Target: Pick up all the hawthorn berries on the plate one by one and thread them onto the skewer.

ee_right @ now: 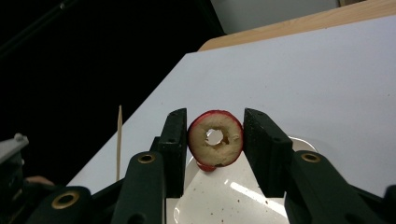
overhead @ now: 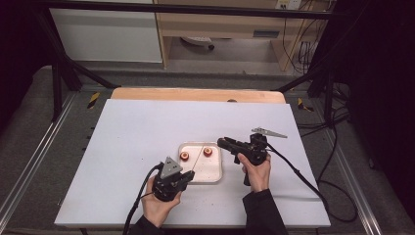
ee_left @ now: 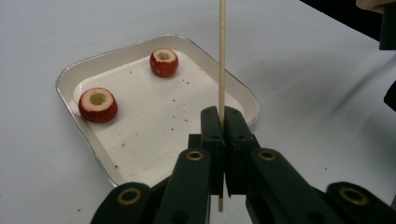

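Wooden skewer (ee_left: pixel 222 70), thin and pale, stands pinched between the fingers (ee_left: pixel 212 135) of your left gripper (overhead: pixel 182 177). These fingers are closed fully on the stick, with a short stub below the pads and the long free end reaching out over the tray (ee_left: pixel 154 179); this grip low on the shaft probably leaves the length clear for threading. In the high view your left gripper sits at the near left corner of the tray, the skewer slanting up and away across it.

Your right gripper (ee_right: pixel 215 140) sits just beyond the tray's right edge and holds a cored red fruit slice (ee_right: pixel 215 139) by its skin, one finger on each side, fingers (ee_right: pixel 175 140) part open to the slice's width. The bored hole faces the camera, unobstructed, which suits an approach by the skewer tip; the tip lies well apart from the hole for now.

Farther off, two more cored fruit pieces (ee_left: pixel 97 104) (ee_left: pixel 164 62) rest in the white tray, hollows upward, apart from each other. The tray lies on the white surface (overhead: pixel 137 142), flecked with red crumbs.
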### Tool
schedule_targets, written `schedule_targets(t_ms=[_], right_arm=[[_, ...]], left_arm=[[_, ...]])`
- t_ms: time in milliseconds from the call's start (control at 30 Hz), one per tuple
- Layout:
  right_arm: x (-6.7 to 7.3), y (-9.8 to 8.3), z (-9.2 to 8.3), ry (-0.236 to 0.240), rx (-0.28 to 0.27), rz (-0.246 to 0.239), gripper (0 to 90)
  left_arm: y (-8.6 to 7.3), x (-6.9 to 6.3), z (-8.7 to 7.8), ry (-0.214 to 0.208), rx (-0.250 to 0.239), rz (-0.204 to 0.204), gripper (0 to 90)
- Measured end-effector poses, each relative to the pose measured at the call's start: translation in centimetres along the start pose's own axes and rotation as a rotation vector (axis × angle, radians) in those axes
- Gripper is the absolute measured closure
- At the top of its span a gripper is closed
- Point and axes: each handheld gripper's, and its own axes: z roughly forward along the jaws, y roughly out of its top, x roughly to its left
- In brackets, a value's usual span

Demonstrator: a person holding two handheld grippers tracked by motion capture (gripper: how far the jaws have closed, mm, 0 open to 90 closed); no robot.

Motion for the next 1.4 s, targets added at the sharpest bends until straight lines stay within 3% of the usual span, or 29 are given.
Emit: schedule_targets(t_ms=[167, 200, 300, 400, 567, 700, 1400], right_arm=[[0.0, -0.3, -0.1, 0.001, -0.041, 0.028, 61.5], [0.0, -0.4, 0.0, 0.004, -0.048, 0.032, 61.5], [0.1, -0.6, 0.3, 0.018, -0.069, 0.051, 61.5], [0.2, -0.8, 0.5, 0.023, -0.088, 0.064, 61.6], [0.4, -1.2, 0.8, 0.032, -0.124, 0.079, 61.6], [0.6, -1.5, 1.1, 0.032, -0.149, 0.085, 61.6], [0.9, -2.4, 1.3, 0.057, -0.149, 0.063, 61.6]], left_arm=[[-1.0, -1.1, 0.6, 0.019, -0.015, -0.043, 88.2], [-1.4, -1.4, 1.1, 0.006, -0.013, -0.073, 88.2], [-1.8, -1.8, 1.6, 0.015, -0.009, -0.092, 88.2], [-2.4, -2.4, 2.3, 0.002, -0.009, -0.141, 88.2], [-2.6, -3.3, 3.0, -0.011, -0.004, -0.137, 88.3], [-2.6, -3.6, 3.5, -0.023, -0.005, -0.172, 88.2], [-2.6, -3.5, 3.8, -0.039, -0.028, -0.226, 88.3]])
